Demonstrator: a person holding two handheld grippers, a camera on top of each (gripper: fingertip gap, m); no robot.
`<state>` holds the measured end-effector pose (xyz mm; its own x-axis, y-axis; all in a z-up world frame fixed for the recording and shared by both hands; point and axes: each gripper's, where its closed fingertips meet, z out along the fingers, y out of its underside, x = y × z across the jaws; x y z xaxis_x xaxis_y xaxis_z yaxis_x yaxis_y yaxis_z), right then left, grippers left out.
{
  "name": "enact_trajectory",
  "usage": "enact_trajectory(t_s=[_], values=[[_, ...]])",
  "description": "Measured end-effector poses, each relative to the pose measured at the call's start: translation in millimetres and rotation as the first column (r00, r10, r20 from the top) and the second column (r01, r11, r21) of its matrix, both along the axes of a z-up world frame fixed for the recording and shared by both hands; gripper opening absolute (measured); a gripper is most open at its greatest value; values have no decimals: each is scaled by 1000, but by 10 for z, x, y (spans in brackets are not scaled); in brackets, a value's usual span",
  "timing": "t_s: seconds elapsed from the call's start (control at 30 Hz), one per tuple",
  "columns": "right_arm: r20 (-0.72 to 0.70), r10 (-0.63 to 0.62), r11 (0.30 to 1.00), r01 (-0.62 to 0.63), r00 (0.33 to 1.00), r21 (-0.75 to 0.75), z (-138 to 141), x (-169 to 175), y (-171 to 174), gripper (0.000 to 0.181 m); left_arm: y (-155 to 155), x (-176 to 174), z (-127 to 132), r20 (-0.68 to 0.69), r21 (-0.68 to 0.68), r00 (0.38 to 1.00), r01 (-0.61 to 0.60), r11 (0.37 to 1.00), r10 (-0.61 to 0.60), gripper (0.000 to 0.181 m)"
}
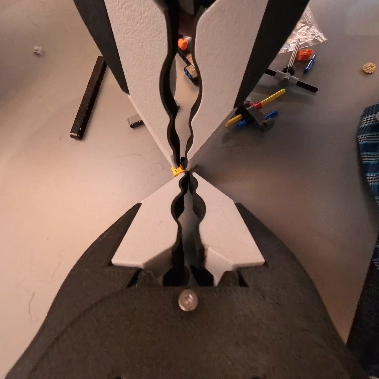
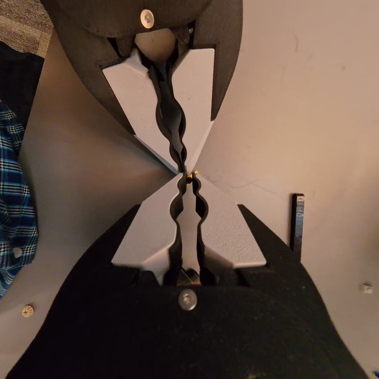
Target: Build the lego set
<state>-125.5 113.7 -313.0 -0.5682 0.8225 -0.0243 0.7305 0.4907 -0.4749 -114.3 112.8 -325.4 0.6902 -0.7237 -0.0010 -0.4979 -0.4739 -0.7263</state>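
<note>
Meeting tip to tip above the table (image 1: 61,184), your left gripper (image 1: 185,174) and right gripper (image 2: 187,180) are both nearly closed; the tiny yellow piece (image 1: 176,170) with a black pin (image 1: 183,160) sits pinched in the right's tips, long axis crosswise to the fingers; whether the left also grips it, cannot tell; clear bag (image 1: 303,34) beyond holds small pale parts.

The smooth, pale beige table top (image 1: 61,194) fills almost all of both views — it has faint thin scratches and small marks. Warm yellowish light falls on its left part in the left wrist view; its right part looks greyer and dimmer. A blue checked cloth (image 1: 369,153) lies at the table's right edge — nothing beyond the table shows.
</note>
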Motion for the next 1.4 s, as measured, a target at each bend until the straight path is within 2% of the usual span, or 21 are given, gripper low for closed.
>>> enact_trajectory(t_s=[0.17, 0.37, 0.5, 0.67, 0.77, 0.93, 1.1, 1.2, 1.4], values=[[-20, -8, 1000, 7, 1000, -25, 74, 0, -26, 8, -2, 0, 1, -6, 5, 1000, 0, 1000, 0, 0], [-19, -33, 999, 33, 999, -33, 71, 35, -6, 4, -3, -1, 1, -8, 8, 1000, 0, 1000, 0, 0], [-13, -90, 996, 90, 996, -12, 105, 63, 175, 8, -4, 1, 1, -10, 10, 1000, 1, 1000, -1, 0], [42, -103, 994, 101, 994, 42, -15, 161, 297, 11, -3, 0, 4, 0, 2, 1000, 0, 1000, 0, 0], [12, -98, 994, 97, 995, 49, -38, 114, 315, 13, 1, -3, 15, 5, 8, 1000, -2, 1000, 2, 0], [-44, -26, 997, 29, 999, 70, -8, -68, 378, 11, 15, -53, 99, 61, 27, 998, -36, 999, 34, 3], [-62, 83, 995, -80, 995, 54, -12, -244, 408, 13, 56, -243, 171, 113, 39, 987, -118, 992, 113, 6], [-12, 140, 989, -140, 990, 41, -130, -240, 412, 12, 82, -335, 161, 110, 33, 984, -145, 989, 141, 9], [12, 161, 987, -161, 987, 2, -135, -219, 426, 3, 94, -345, 138, 107, 17, 983, -151, 988, 148, 12]])
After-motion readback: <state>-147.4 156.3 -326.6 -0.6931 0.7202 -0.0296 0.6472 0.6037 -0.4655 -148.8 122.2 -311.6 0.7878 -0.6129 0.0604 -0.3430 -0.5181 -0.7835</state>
